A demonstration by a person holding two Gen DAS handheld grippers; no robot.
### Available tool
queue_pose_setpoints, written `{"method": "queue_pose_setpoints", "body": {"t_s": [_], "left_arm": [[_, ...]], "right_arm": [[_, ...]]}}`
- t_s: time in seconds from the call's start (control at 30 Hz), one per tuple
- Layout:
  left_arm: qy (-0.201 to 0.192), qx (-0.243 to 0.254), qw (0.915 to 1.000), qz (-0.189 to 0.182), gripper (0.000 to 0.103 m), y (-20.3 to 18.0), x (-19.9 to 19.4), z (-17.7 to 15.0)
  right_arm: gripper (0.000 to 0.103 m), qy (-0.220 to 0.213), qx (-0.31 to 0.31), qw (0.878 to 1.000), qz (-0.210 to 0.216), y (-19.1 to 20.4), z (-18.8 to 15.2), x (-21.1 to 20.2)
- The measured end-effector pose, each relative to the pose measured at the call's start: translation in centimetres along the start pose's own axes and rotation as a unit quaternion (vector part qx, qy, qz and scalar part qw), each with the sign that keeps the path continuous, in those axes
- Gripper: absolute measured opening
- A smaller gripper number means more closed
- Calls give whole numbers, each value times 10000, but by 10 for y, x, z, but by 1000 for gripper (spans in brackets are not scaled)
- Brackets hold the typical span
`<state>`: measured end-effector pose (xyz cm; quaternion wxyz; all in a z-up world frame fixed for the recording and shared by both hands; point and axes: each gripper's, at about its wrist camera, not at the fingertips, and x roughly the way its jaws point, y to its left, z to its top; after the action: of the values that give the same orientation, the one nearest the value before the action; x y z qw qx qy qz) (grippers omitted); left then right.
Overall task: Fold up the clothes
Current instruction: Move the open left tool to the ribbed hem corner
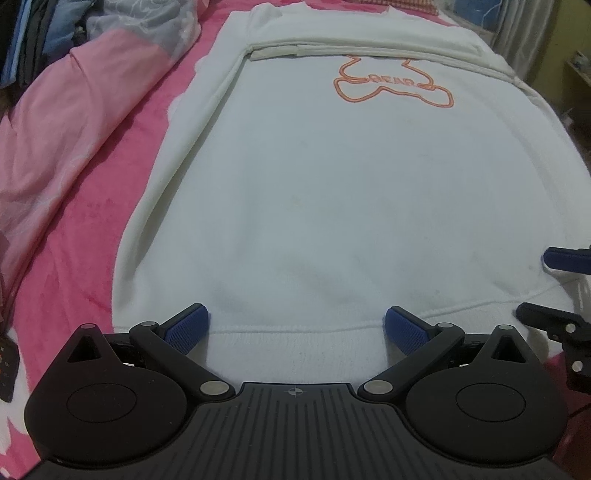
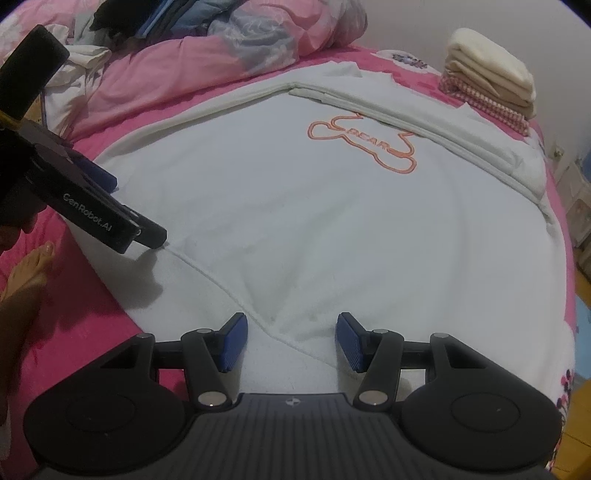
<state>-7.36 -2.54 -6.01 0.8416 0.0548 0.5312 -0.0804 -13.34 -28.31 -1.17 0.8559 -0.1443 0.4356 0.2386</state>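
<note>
White sweatshirt point(image 1: 314, 206) lay flat on the pink bed point(image 1: 92, 258), filling the centre of both views, orange bear print point(image 1: 393, 86) toward the top. Both sleeves point(image 1: 369, 50) were already folded in across the chest, upper part of frame. Judged: sleeve step done; the body fold, hem up toward the collar, still to do.

Left claw point(image 1: 297, 325) was spread wide, pads either side of the ribbed hem point(image 1: 295, 339) at bottom centre, not pressing it. Right claw point(image 2: 291, 341) stood part-spread over the hem's right corner, fabric between the pads but no pinch visible.

Finished pile of folded clothes point(image 2: 487, 85) sat upper right in the right wrist view. Unfolded clothes point(image 2: 177, 18) heaped at upper left. No containers seen.
</note>
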Motion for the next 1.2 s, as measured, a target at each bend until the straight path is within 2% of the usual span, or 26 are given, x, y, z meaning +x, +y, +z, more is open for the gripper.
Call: {"method": "queue_pose_setpoints", "body": {"t_s": [0.17,0.4,0.53,0.7,0.73,0.8,0.9,0.97,1.2], "left_arm": [[-131,52,9999,-12,103,6,-8,1],[-633,173,9978,115,103,24,-26,4],[-718,-283,9963,368,101,54,-29,7],[-476,-1107,9907,630,95,90,-22,0],[-424,-1222,9895,642,92,94,-20,-3],[-315,-1434,9874,583,79,100,-16,-6],[-285,-1678,9843,471,72,110,-14,-9],[-335,-1707,9835,489,63,113,-15,-9],[-382,-1518,9863,527,49,111,-20,-14]], "right_arm": [[57,-34,13,10000,19,0,2,-1],[57,-107,-28,9998,189,5,4,-3],[57,-149,-98,9994,284,9,5,-4],[58,-150,-117,9993,332,12,4,-5],[58,-149,-110,9993,339,12,4,-5],[58,-140,-86,9992,352,11,4,-5],[58,-132,-56,9992,361,10,4,-6],[58,-133,-50,9992,368,10,4,-6],[59,-114,-46,9992,372,11,5,-6]]}}
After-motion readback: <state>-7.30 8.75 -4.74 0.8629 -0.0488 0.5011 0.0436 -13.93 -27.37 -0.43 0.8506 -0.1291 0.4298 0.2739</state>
